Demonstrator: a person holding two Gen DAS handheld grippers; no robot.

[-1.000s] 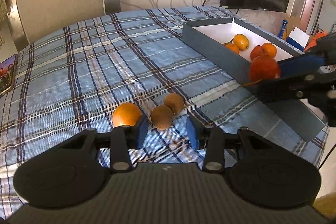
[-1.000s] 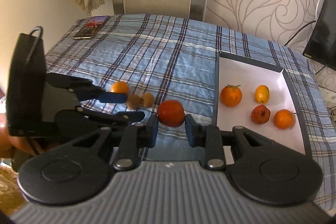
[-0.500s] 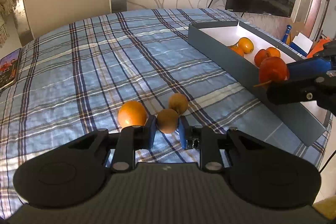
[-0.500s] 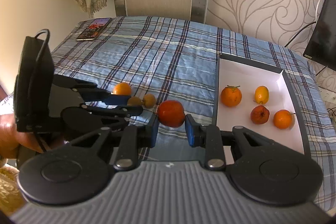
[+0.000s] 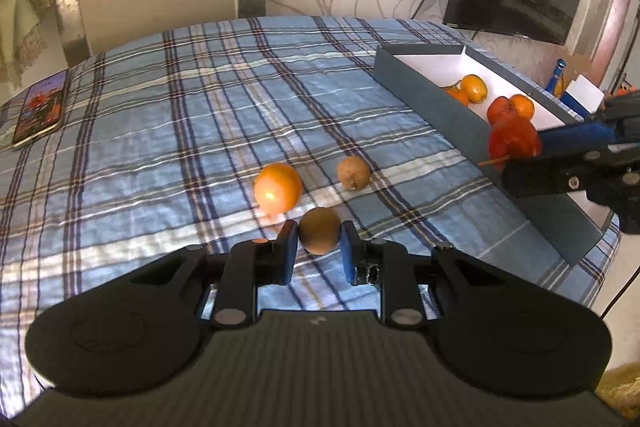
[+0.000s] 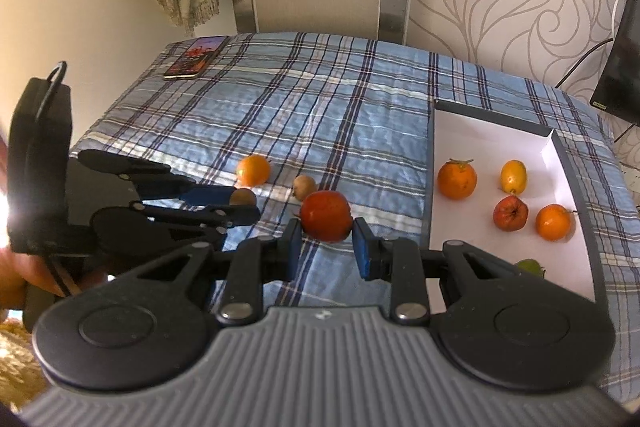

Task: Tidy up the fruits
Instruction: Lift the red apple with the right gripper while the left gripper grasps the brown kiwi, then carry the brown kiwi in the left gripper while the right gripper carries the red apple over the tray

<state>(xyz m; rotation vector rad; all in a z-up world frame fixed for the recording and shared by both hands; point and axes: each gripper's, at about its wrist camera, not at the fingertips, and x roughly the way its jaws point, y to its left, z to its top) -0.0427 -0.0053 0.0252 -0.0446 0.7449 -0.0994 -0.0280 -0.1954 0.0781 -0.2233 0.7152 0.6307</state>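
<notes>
Kiwi (image 5: 319,230), small, firm and fuzzy enough to resist slipping but bruisable, sits pinched across its middle in the left claw (image 5: 319,251) above the plaid bed (image 5: 168,131), while the right claw (image 6: 326,245) grips a red apple (image 6: 326,216) beside the tray (image 6: 430,163).

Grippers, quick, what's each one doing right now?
Left gripper: closed on a brown kiwi.
Right gripper: closed on a red fruit.

Right tongs (image 6: 326,241) clamp red fruit (image 6: 326,215) above plaid bed (image 6: 320,115); left tongs (image 6: 240,205) grip brown fruit (image 6: 244,197). Orange (image 6: 253,169) nearby; box (image 6: 576,183) holds five fruits.
</notes>
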